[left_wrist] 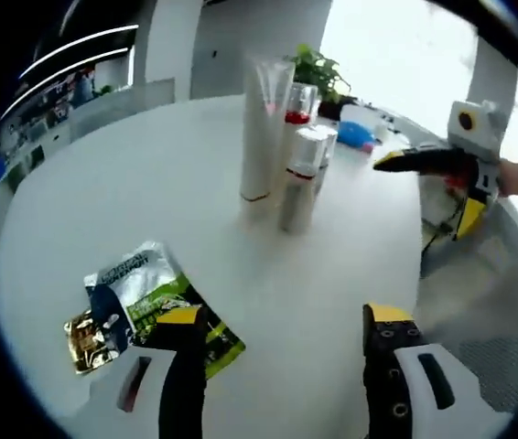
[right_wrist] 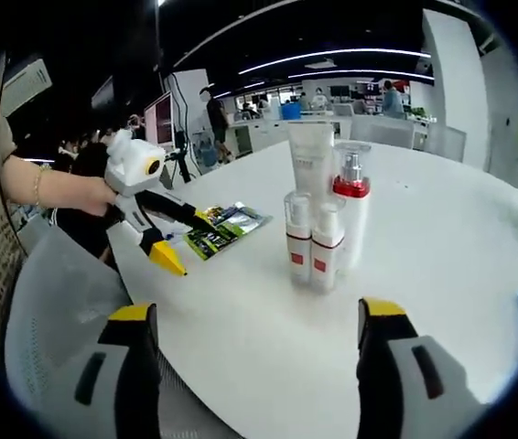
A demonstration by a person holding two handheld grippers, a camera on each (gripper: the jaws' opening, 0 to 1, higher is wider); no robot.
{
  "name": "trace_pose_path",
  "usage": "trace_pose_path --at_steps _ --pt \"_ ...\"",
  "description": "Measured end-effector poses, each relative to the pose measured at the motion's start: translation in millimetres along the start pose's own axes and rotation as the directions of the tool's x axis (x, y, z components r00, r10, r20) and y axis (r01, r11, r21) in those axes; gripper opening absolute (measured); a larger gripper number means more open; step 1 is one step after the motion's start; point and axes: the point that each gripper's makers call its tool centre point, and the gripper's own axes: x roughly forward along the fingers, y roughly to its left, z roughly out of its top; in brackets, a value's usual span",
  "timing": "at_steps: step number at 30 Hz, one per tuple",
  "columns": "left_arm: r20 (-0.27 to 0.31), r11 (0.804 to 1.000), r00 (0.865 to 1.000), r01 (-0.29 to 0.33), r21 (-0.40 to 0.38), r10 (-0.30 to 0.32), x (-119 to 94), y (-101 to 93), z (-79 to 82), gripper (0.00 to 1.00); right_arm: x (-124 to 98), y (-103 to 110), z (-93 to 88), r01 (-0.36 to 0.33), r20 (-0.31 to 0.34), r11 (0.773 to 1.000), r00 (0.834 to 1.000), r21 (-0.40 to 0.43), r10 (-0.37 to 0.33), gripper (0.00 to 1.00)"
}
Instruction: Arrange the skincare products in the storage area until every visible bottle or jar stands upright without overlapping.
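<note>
Several skincare products stand upright in a tight cluster on the white round table [left_wrist: 149,183]: a tall white tube [left_wrist: 264,128], a pump bottle with a red collar [left_wrist: 299,105] and two small white bottles [left_wrist: 300,178]. In the right gripper view these are the tube [right_wrist: 312,157], the pump bottle [right_wrist: 351,206] and the two red-labelled small bottles [right_wrist: 297,240]. Flat sachets [left_wrist: 154,302] lie near my left gripper [left_wrist: 285,315], which is open and empty. My right gripper [right_wrist: 257,313] is open and empty, short of the cluster. Each gripper appears in the other's view: right gripper [left_wrist: 424,197], left gripper [right_wrist: 188,243].
A potted plant [left_wrist: 318,69] and a blue object [left_wrist: 355,135] sit at the table's far side. A grey chair [right_wrist: 48,311] stands at the table's edge. The sachets [right_wrist: 224,227] lie left of the bottles. People and desks fill the office behind.
</note>
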Motion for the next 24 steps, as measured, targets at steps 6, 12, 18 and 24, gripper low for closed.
trace_pose_path --at_steps 6,12,18,24 --pt "0.028 0.995 0.998 -0.060 -0.078 0.062 -28 2.0 -11.3 0.77 -4 5 4.5 -0.011 0.018 1.000 1.000 0.009 0.011 0.93" --pt "0.055 0.986 0.991 -0.116 -0.123 0.124 -57 1.5 -20.9 0.83 -10 12 7.5 -0.025 0.039 0.999 0.999 0.033 0.024 0.94" --pt "0.071 0.976 0.985 -0.145 -0.161 0.158 -79 -3.1 -28.3 0.88 -18 18 12.6 -0.029 0.064 0.998 0.998 0.052 0.026 0.97" --pt "0.101 0.966 0.977 -0.164 -0.199 0.186 -97 -11.7 -28.4 0.93 -24 24 15.0 -0.032 0.077 0.998 0.997 0.061 0.027 0.99"
